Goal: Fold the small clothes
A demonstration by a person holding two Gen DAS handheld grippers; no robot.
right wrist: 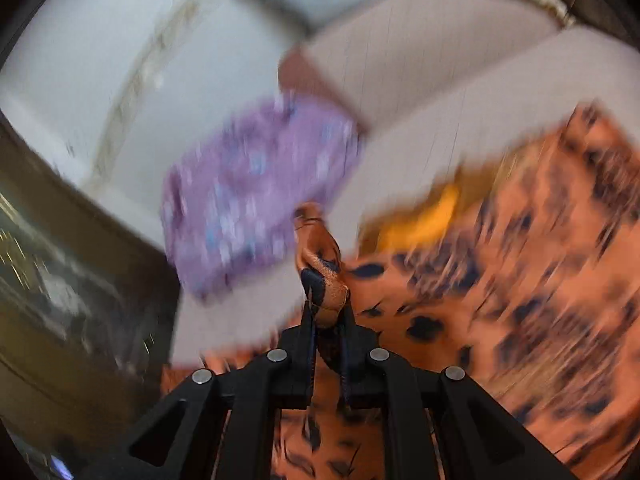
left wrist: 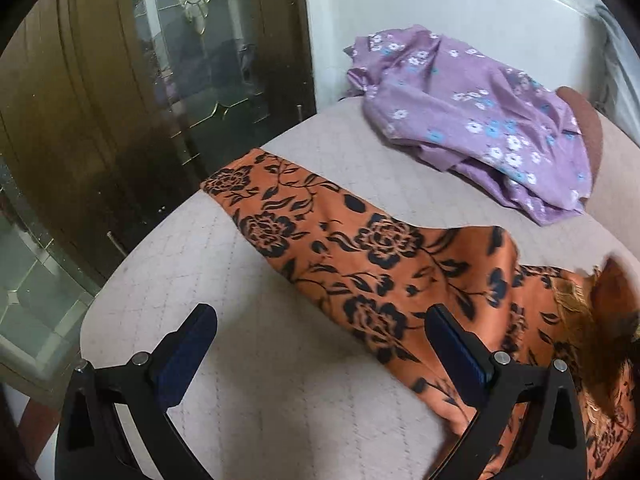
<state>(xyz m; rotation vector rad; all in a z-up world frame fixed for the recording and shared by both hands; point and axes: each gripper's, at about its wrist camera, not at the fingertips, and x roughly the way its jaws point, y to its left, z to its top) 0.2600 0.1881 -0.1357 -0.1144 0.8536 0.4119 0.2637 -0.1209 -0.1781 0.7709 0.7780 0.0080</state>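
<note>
Right wrist: hand-held gripper pinches orange floral garment.

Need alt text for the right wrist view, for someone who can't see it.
The right gripper has its jaws clamped on a bunched fold of the orange floral garment, which trails to the right. A purple floral garment lies beyond on the pale quilted surface; the view is heavily motion-blurred.
</note>
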